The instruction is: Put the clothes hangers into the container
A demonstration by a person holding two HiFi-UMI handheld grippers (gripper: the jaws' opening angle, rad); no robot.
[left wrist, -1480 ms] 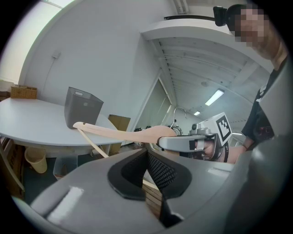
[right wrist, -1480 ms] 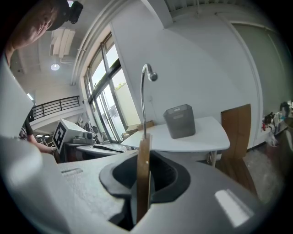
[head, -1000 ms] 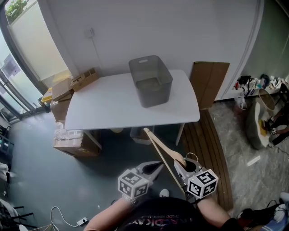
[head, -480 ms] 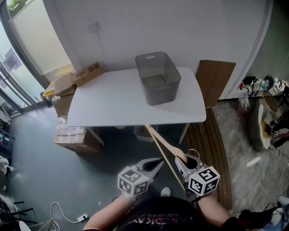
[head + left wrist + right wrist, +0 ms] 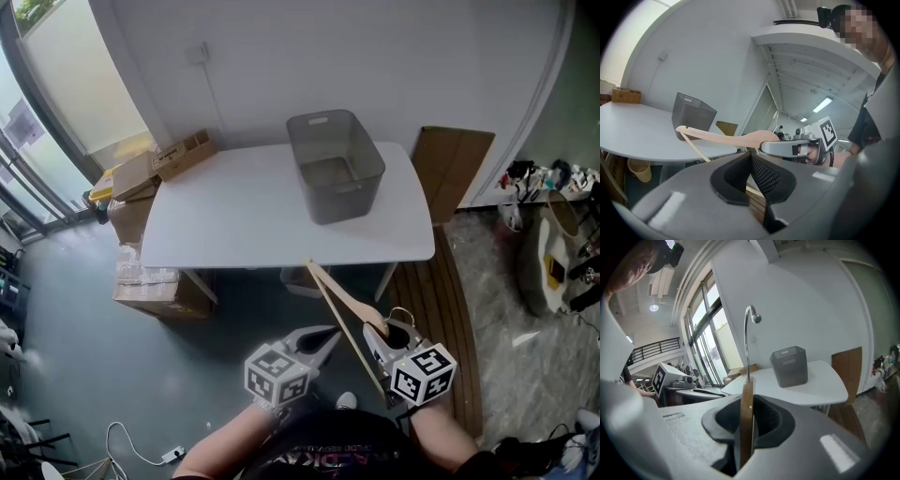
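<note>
Ahead, a white table (image 5: pixel 234 220) carried the grey container (image 5: pixel 335 164), cardboard boxes (image 5: pixel 155 169) beside its far-left corner. Right gripper (image 5: pixel 375 337) clamped the wooden hanger (image 5: pixel 356 311), its long axis slanting up-left to the table's near edge, short of the container; left gripper (image 5: pixel 330 334) seemingly closed, empty.

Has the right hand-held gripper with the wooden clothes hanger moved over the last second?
Yes. The right hand-held gripper edged toward the white table; the wooden clothes hanger now reaches the table's near edge with its tip in the head view.
</note>
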